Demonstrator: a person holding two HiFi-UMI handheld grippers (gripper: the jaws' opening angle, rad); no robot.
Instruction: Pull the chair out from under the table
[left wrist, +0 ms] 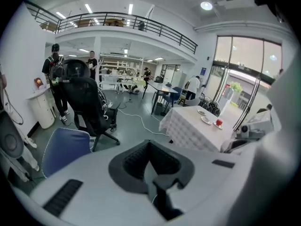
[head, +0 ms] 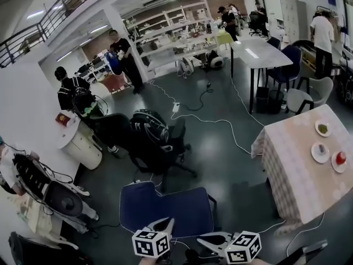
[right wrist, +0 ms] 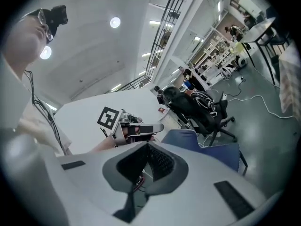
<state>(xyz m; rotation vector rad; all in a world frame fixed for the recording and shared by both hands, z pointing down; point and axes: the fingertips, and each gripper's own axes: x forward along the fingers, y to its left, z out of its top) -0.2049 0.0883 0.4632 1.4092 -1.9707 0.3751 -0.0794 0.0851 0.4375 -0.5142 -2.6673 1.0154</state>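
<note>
1. Chair [head: 165,208], blue-seated, stands on open floor well apart from the left edge of the cloth-covered table [head: 295,173]. It sits off the table's near left corner, with no part tucked beneath the cloth. By that placement it looks already clear of the table, or else the task means a chair I cannot see.
2. The left gripper [head: 164,224] and right gripper [head: 207,239] hover side by side just over the chair's near edge. They are probably there because the person is standing at the chair. Neither touches it.
3. In its own view, the left gripper's jaws are drawn together with nothing between them, pointing over the blue seat towards the table.
4. The right gripper's jaws are likewise together and empty. Its view is tipped upward, taking in the ceiling and the left gripper, so it is not lined up on anything.
5. Three small plates [head: 320,152] sit near the table's far right edge, away from the chair side.
6. A black office chair [head: 157,145] stands beyond the blue one.
7. Writing: none legible. The cubes carry only black-and-white square markers, and distant signs are too small to read.
</note>
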